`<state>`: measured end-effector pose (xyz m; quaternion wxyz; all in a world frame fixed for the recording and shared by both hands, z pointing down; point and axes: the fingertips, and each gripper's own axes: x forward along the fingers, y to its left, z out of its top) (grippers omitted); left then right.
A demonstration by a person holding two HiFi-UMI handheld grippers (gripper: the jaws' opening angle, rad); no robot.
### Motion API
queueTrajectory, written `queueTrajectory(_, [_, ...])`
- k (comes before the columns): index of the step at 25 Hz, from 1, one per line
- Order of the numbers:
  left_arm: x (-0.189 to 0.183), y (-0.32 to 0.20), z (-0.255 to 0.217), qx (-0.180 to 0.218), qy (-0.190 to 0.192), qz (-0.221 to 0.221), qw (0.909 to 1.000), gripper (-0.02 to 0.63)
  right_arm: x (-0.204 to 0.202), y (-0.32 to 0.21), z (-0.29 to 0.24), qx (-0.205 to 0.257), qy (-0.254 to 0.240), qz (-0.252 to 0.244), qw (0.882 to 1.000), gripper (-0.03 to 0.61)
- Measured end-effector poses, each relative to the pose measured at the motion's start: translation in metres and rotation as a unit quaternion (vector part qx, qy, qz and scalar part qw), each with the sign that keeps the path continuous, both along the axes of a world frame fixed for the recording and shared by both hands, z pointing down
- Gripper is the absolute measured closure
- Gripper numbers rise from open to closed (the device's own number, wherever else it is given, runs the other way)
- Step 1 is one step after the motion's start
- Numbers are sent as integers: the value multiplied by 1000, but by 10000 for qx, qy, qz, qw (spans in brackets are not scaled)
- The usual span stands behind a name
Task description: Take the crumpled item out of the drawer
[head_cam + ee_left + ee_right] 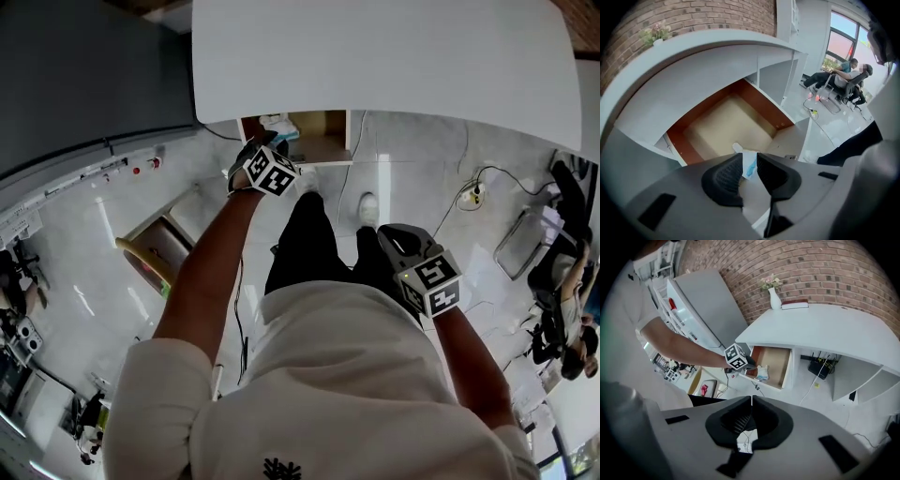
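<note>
- Head view: the left hand-held gripper (264,142) is at the front of the open drawer (323,141), which sits under the white counter (394,56). It's right on the crumpled item (278,123). The right hand-held gripper (394,239) is down by the person's leg.
- Left gripper view: the left hand-held gripper (749,155) is pinching the white-and-blue crumpled item (749,166) over the drawer (726,119) front.
- Right gripper view: the right hand-held gripper (751,401) has its jaws pressed together with nothing between them. It's well away from the drawer (776,359).

Head looks down; all 3 views share drawer (323,141).
</note>
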<state>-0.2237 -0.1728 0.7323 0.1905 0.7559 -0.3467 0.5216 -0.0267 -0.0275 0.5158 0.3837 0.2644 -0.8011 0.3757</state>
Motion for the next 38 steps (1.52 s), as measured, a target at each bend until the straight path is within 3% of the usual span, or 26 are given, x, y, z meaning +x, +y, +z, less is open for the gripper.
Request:
queueTrajectory(7, [-6, -28, 54, 85, -473, 483, 9977, 511, -13, -11, 32, 84, 189, -204, 9996, 546])
queueTrajectory(15, [-4, -28, 88, -82, -558, 536, 9970, 512, -13, -7, 61, -82, 264, -541, 9982, 546])
queueTrajectory(22, [-10, -34, 104, -231, -731, 382, 9963, 511, -8, -6, 67, -158, 296, -506, 9982, 546])
queueTrajectory(32, [-5, -44, 124, -364, -742, 512, 9953, 512, -10, -4, 77, -343, 248, -420, 9982, 546])
queueTrajectory(38, [-9, -43, 130, -478, -827, 471, 9943, 565, -8, 0, 78, -359, 269, -417, 9981, 546])
